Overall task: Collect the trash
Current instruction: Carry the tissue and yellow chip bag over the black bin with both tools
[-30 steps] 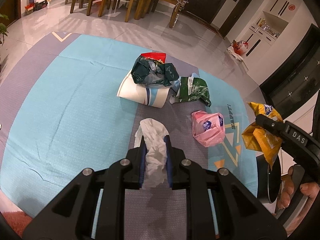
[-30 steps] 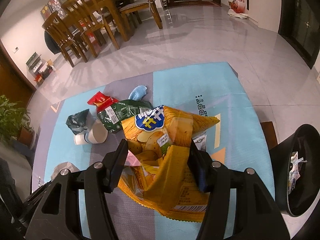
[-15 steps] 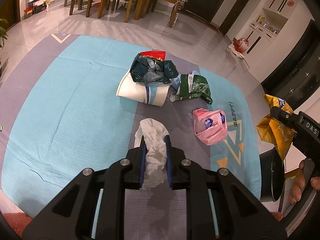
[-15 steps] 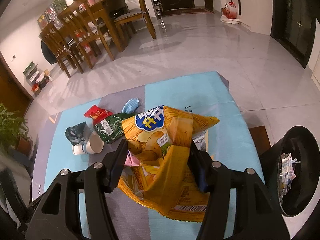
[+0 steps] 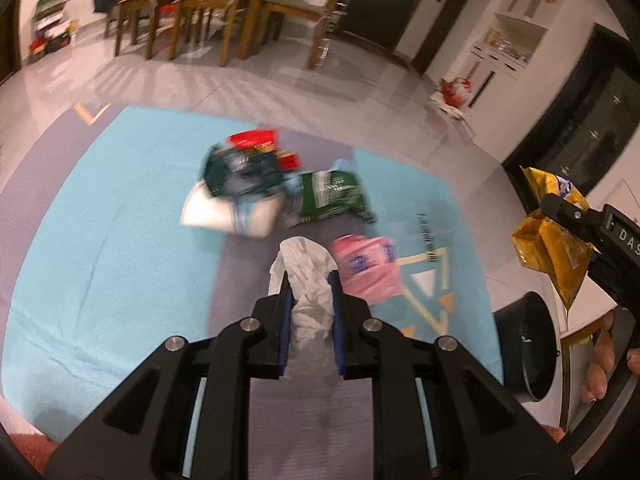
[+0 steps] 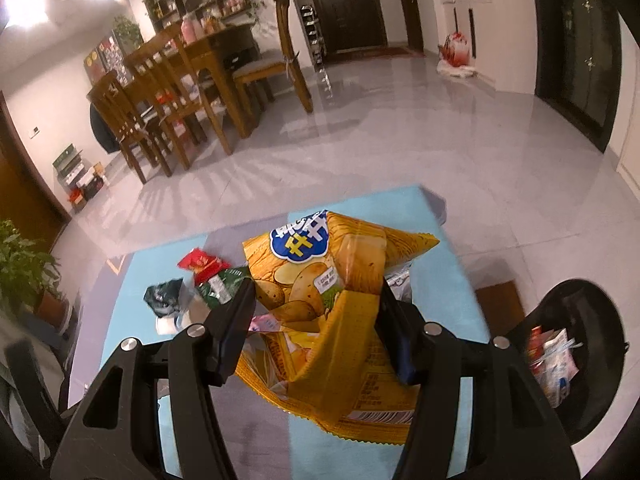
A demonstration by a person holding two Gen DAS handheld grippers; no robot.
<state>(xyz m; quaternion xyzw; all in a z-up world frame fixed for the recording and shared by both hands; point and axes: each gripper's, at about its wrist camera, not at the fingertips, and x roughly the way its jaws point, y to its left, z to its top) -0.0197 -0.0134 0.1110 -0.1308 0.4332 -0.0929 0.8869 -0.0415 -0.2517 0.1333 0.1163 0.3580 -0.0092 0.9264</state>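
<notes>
My left gripper is shut on a crumpled white tissue and holds it above the blue and grey mat. My right gripper is shut on a yellow chip bag, lifted near the black trash bin at the right; the bag also shows in the left wrist view. On the mat lie a pink packet, a green packet, a dark green bag, a red wrapper and a white cup.
The bin stands off the mat's right edge and holds several wrappers. A wooden dining table with chairs stands far back on the tiled floor. A potted plant is at the left.
Both grippers have risen and shifted right toward the bin, each keeping its load. The left view now blurs from motion.
</notes>
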